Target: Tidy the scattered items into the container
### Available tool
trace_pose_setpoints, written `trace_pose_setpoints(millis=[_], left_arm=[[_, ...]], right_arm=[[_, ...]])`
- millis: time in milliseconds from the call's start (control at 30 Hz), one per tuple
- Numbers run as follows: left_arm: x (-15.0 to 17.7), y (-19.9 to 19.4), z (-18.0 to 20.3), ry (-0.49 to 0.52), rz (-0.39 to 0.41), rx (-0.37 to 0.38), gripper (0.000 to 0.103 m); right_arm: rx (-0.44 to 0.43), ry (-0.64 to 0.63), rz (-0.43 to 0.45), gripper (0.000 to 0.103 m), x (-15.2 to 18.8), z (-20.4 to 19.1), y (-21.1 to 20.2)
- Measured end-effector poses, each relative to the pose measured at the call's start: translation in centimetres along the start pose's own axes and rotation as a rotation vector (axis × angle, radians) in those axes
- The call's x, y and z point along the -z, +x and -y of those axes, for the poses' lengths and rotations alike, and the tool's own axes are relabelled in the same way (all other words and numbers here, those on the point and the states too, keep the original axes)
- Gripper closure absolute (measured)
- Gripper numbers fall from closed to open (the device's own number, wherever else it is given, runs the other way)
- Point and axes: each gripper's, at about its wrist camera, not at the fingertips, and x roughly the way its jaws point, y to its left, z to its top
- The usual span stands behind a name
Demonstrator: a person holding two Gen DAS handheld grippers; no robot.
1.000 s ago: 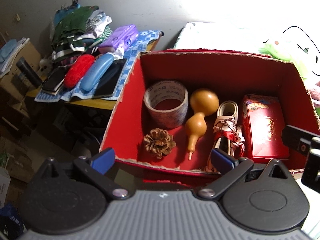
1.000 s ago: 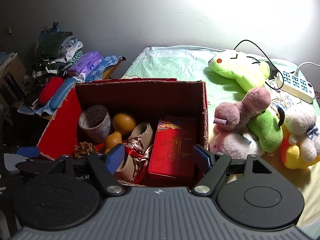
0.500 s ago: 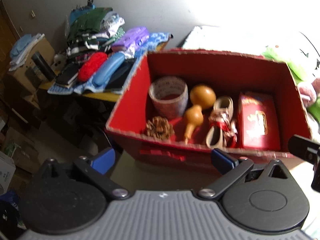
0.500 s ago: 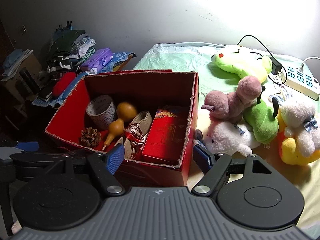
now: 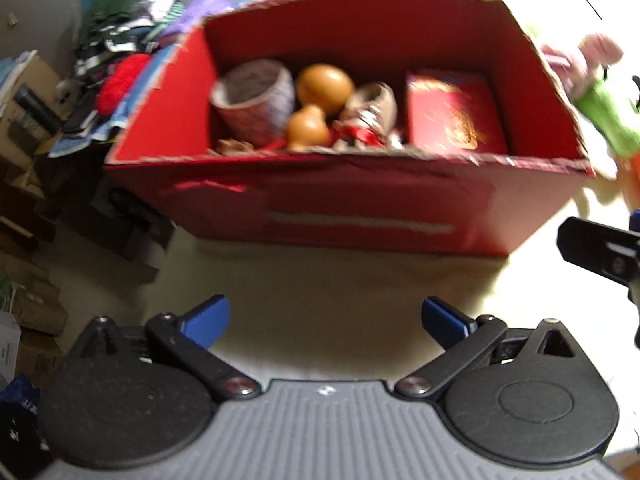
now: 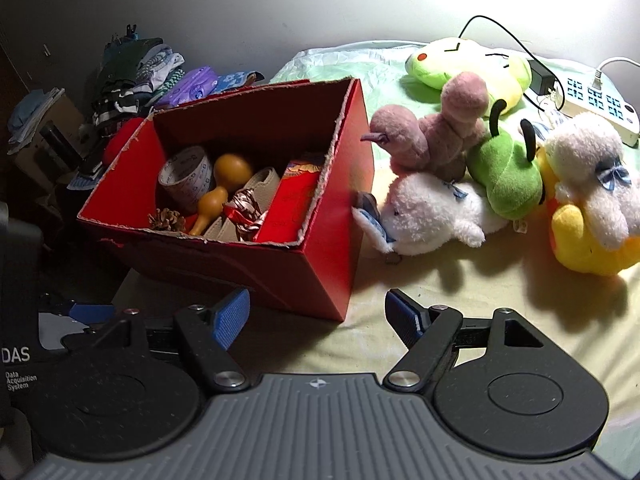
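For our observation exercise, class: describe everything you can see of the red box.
The red cardboard box is open-topped with ragged, torn rims and stands upright on the pale sheet. Inside lie a tape roll, gourd, pine cone, ribboned shoe and red packet. A white plush rests close beside its right wall. Neither gripper touches it.

Red box (image 6: 304, 276): matt cardboard, torn rough rim.
Tape roll (image 6: 186, 178): printed glossy film.
Gourd (image 6: 228, 176): smooth, softly glossy orange-brown shell.
Pine cone (image 6: 166, 219): rough woody scales.
Red packet (image 5: 454, 114): glossy printed carton.
Plush toys (image 6: 436, 208): fuzzy pile cloth, white, pink, green, yellow.
Bed sheet (image 6: 460, 300): matt pale cloth.
Power strip (image 6: 596, 100): smooth white plastic.
Right gripper (image 6: 318, 318): matt black plastic arms, blue ribbed pads (image 6: 230, 318), bright metal rivets, ridged grey body.
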Motion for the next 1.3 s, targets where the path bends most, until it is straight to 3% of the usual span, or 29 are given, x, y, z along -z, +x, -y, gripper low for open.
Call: trace_pose_setpoints(millis=[267,533,767,933,1067,1200,1300], left_arm=[[-0.6,1.2,1.9,0.080,-0.023,0.075,0.001],[-1.4,2.1,5.9,0.267,-0.035,0.189,0.001],[-1.7,1.8,7.4,0.381,0.006,0.228,0.001],[-2.4,1.8,3.7,0.332,0.020,0.185,0.001],[-3.2,1.2,-1.7,0.242,0.006,0.171,0.001],[-4.3,-1.0,-6.6,0.168,0.065,0.154,0.001],[-5.7,-2.1,-9.1,0.106,0.116,0.145,0.001]], right_arm=[[0.092,0.074,-0.018,0.026,1.0,2.4,0.2],[0.247,0.240,-0.044,0.026,1.9,5.5,0.2],[0.291,0.271,-0.013,0.026,2.6,4.8,-0.6],[0.246,0.257,-0.023,0.026,1.7,2.6,0.6],[0.147,0.193,-0.055,0.027,0.2,-0.8,1.3],[0.062,0.066,-0.028,0.027,-2.0,-5.0,0.3],[0.002,0.041,0.015,0.026,-4.0,-7.0,-0.7]])
